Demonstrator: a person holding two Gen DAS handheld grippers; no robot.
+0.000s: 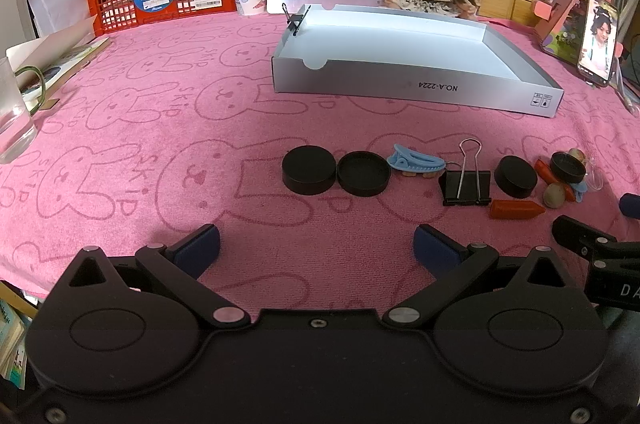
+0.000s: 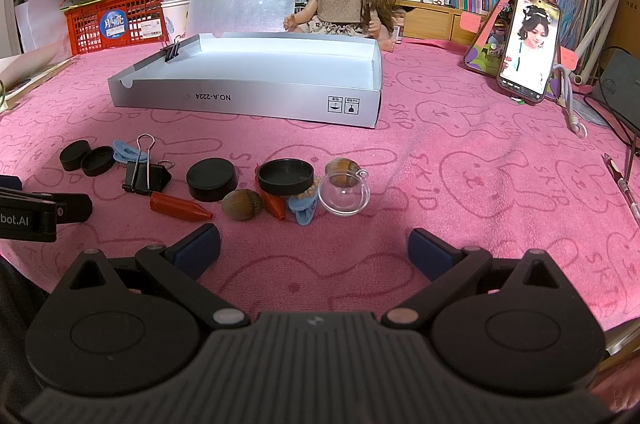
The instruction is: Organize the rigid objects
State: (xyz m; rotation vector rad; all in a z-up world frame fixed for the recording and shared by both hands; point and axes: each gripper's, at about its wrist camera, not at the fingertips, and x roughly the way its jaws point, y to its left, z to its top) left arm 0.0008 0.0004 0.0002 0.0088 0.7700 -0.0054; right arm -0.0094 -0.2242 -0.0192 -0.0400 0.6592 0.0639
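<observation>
Both grippers, left gripper [image 1: 316,248] and right gripper [image 2: 314,246], are held wide open and empty. The scattered pieces are seen in a row just before the grey tray [image 2: 248,102]. The binder clip [image 1: 466,186], handles pointing toward the tray, probably lies nearer the left gripper, ahead and to its right.

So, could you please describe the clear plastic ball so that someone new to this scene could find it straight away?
Start at the silver cardboard tray on the pink towel, then look at the cluster of small items in front of it. The clear plastic ball sits at the right end of that cluster, just in front of an acorn. It alone is see-through, with a small loop on its edge.
</observation>
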